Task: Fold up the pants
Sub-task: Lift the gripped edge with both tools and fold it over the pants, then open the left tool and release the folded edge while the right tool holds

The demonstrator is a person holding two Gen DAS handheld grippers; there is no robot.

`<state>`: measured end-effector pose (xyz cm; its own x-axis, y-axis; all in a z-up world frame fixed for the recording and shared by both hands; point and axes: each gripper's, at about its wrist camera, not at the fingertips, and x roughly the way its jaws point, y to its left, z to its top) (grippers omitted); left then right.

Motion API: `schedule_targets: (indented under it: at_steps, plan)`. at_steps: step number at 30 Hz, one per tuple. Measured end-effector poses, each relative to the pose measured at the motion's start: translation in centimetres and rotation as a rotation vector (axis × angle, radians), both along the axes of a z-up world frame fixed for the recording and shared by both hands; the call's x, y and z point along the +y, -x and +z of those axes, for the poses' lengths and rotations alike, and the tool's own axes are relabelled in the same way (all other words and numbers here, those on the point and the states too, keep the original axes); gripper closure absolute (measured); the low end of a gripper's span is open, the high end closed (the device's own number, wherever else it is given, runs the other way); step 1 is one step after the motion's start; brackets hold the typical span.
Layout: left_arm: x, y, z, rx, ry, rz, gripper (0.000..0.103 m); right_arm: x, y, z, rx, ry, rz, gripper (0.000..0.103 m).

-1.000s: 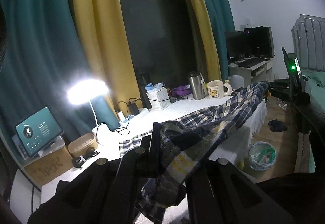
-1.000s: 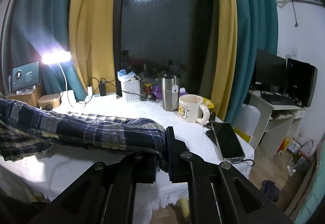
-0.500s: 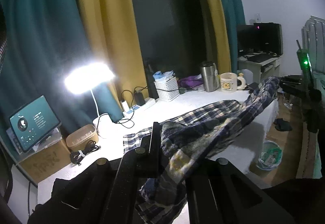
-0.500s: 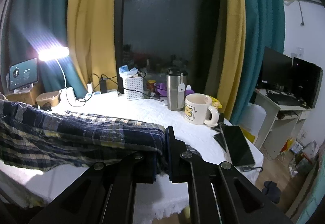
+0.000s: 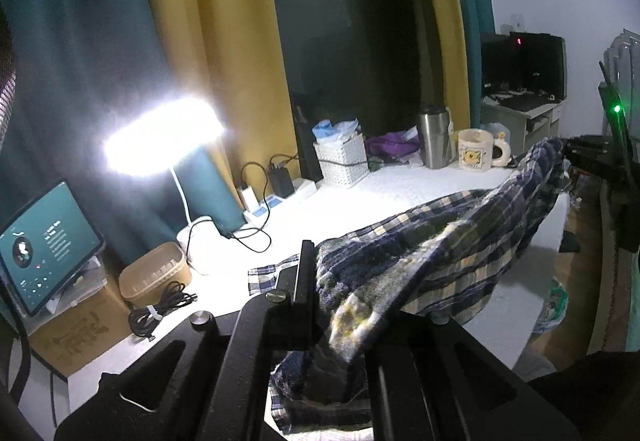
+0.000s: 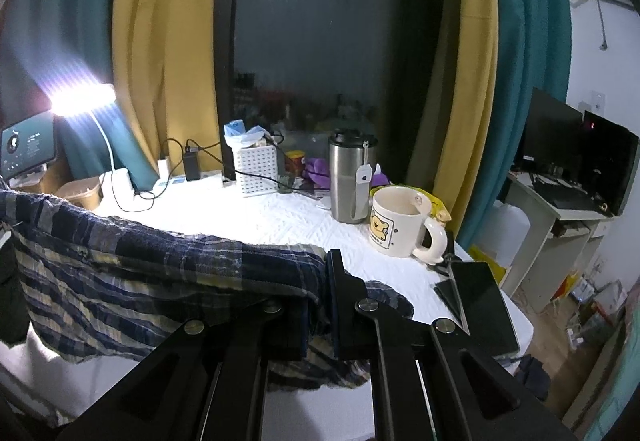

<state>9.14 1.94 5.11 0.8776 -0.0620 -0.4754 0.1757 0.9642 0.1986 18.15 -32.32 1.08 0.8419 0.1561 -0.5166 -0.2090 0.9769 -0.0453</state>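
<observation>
The plaid pants (image 5: 452,241), dark blue with cream and yellow lines, hang stretched in the air between my two grippers above the white table (image 5: 400,189). My left gripper (image 5: 320,281) is shut on one end, and a bunch of cloth spills down between its black arms. The far end runs to my right gripper (image 5: 576,153), seen at the right edge. In the right wrist view, my right gripper (image 6: 320,281) is shut on the pants (image 6: 152,261), which stretch off to the left. A lower fold sags below the taut edge, over the table's (image 6: 288,217) near side.
Along the back stand a lit desk lamp (image 5: 164,137), a tablet (image 5: 44,245), a tan box (image 5: 154,273), chargers and cables (image 5: 276,181), a white basket (image 6: 256,169), a steel tumbler (image 6: 352,177) and a bear mug (image 6: 400,221). A phone (image 6: 480,297) lies at the right edge. Beyond stands a computer desk (image 6: 568,197).
Both grippers have travelled forward over the table with the pants still stretched between them. The mug, tumbler and lamp now look closer and larger in both views.
</observation>
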Motion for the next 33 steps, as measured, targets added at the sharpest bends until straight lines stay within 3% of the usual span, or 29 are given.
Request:
schedule_targets:
  at_steps: [23, 33]
  plan:
    - [5.1, -11.0, -4.1, 0.167, 0.019, 0.035, 0.096, 4.2, -11.1, -4.2, 0.118, 0.022, 0.014, 0.095]
    - [6.7, -15.8, -7.6, 0.279, -0.002, 0.049, 0.093, 5.3, -15.2, -7.8, 0.216, 0.035, 0.006, 0.095]
